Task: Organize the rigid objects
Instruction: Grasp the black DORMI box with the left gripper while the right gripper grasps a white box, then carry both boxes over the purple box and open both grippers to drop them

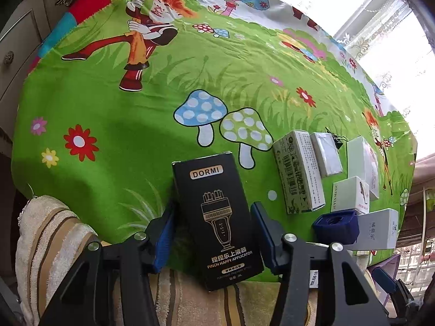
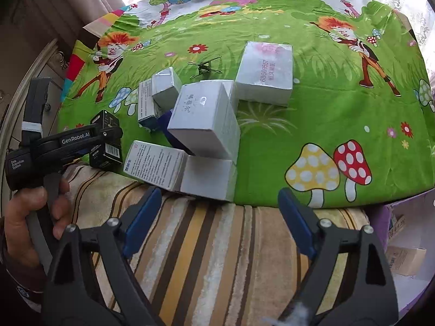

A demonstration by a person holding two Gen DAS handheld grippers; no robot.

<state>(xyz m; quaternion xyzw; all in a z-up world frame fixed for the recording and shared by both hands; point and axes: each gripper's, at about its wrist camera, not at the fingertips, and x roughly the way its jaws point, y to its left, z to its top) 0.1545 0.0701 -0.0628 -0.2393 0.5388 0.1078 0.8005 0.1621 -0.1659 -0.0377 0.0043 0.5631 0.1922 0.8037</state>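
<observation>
Glossy black carton (rectangular, gold print) between left claw pads

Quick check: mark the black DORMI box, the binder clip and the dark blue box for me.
black DORMI box (image 1: 214, 217): left wrist view, printed front face.
binder clip (image 2: 204, 67): right wrist view, black body between its wire handles.
dark blue box (image 1: 335, 226): left wrist view, open top.

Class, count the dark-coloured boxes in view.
2. A black cardboard DORMI box sits between the left tongs at the near edge; a small dark blue box lies among the white boxes to its right. Others may hide behind that pile.
</observation>
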